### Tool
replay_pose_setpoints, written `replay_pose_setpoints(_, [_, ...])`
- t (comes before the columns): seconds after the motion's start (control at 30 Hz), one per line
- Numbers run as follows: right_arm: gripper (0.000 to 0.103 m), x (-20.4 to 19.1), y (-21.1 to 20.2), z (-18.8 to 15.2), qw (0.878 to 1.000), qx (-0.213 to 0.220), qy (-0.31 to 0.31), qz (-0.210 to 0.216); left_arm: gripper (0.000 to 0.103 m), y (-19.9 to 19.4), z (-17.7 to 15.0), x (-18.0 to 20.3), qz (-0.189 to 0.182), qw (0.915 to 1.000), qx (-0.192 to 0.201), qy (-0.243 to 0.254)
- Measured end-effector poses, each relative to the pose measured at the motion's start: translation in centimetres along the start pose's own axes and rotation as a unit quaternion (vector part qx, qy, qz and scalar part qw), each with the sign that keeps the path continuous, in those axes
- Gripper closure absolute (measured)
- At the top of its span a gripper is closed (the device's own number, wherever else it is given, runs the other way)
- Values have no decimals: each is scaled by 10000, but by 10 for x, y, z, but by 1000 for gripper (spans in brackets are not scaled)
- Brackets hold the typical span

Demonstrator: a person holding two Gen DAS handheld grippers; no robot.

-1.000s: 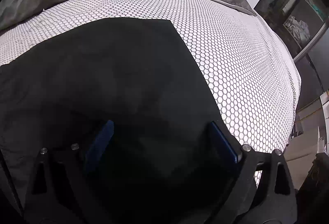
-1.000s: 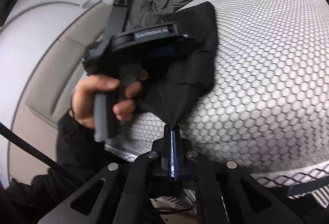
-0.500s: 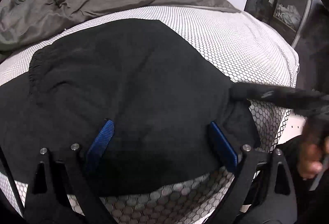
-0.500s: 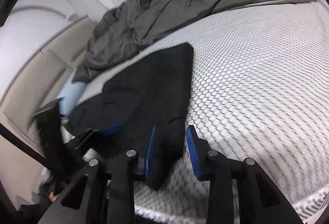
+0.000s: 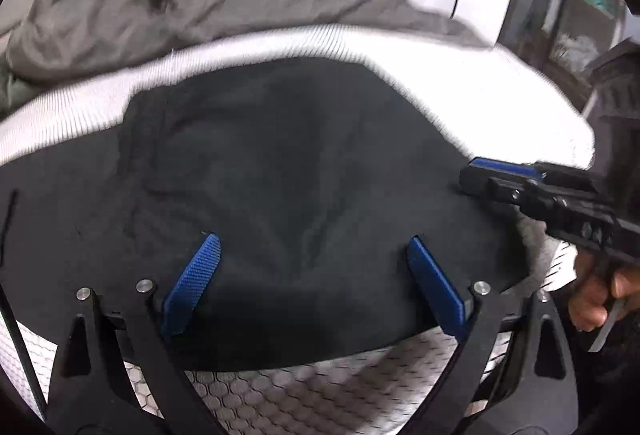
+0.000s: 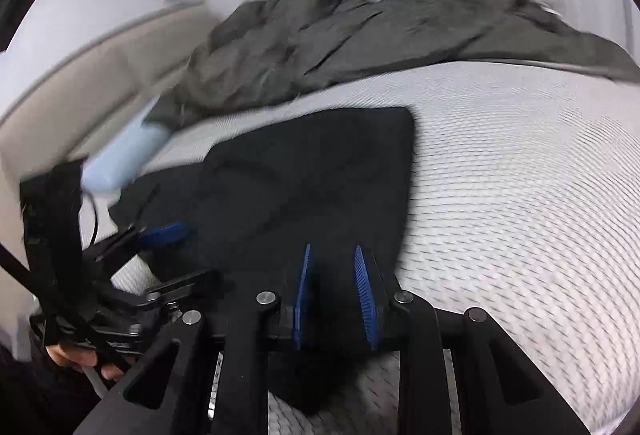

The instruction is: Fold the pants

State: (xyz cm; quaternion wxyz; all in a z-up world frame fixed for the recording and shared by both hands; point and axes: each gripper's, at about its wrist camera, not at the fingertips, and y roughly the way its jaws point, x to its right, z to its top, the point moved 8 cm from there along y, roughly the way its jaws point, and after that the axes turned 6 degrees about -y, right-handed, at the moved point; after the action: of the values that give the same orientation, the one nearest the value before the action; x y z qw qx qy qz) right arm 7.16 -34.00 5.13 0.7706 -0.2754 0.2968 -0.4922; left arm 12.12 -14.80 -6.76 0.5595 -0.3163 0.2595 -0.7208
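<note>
Once clamped shut, right tongs (image 6: 332, 295) now straddle pants (image 6: 304, 179), closing.

We count one pair of black pants (image 5: 304, 171), one grey duvet (image 5: 192, 3), one bed (image 6: 520, 163), one pale blue pillow (image 6: 120, 159), and two tools: left tool (image 5: 312, 275), right tool (image 6: 332, 287).

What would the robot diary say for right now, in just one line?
step: folding pants | pants: black, folded on bed | left gripper: open above pants | right gripper: closing, cloth between pads | blanket: bunched behind
</note>
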Motion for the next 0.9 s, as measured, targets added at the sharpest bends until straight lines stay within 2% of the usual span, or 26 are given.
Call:
replay_pose_setpoints(0.03, [79, -3, 9, -8, 9996, -160, -202, -102, 9, 6, -4, -2, 32, 9999, -58, 93])
replay_pose_setpoints(0.1, [81, 0, 15, -24, 9979, -288, -445, -375, 8, 7, -8, -1, 106, 9993, 64, 353])
replay_pose_setpoints(0.2, [81, 6, 8, -26, 9968, -95, -384, -690, 9, -4, -6, -4, 79, 9996, 105, 263])
replay_pose_setpoints(0.23, [81, 1, 2, -24, 9974, 71, -365, -620, 9, -11, -2, -6, 33, 9995, 203, 253])
replay_pose_setpoints(0.3, [81, -15, 0, -20, 9988, 199, -399, -212, 9, -21, 8, -11, -4, 9982, 510, 327])
replay_pose_setpoints(0.33, [81, -24, 7, -18, 9987, 183, -458, -151, 9, -20, 10, -14, 90, 9979, 513, 374])
replay_pose_setpoints(0.43, [80, -44, 30, -18, 9975, 59, -681, -189, 9, -2, 1, -35, 376, 9982, 140, 444])
replay_pose_setpoints(0.53, [80, -39, 35, -21, 9960, -48, -833, -303, 10, -4, -2, -49, 310, 9987, 135, 385])
replay_pose_setpoints(0.57, [80, -31, 30, -23, 9960, -22, -788, -430, 13, -7, -2, -54, 225, 9991, 130, 342])
replay_pose_setpoints(0.63, [79, -7, 16, -27, 9921, 51, -692, -1048, 13, -14, -2, -64, 143, 9994, 157, 287])
replay_pose_setpoints(0.67, [79, 3, 8, -30, 9917, 82, -568, -1152, 14, -17, -2, -68, 173, 9993, 177, 294])
replay_pose_setpoints(0.77, [79, 11, -6, -23, 9947, 266, -218, -968, 13, -44, 3, -72, -28, 9991, 423, 86])
replay_pose_setpoints(0.83, [77, 1, -10, -12, 9961, 344, -346, -737, 10, -49, 20, -70, -193, 9984, 523, -65])
replay_pose_setpoints(0.9, [76, -18, 1, -2, 9966, 197, -665, -450, 10, -38, 37, -65, -110, 9990, 421, 77])
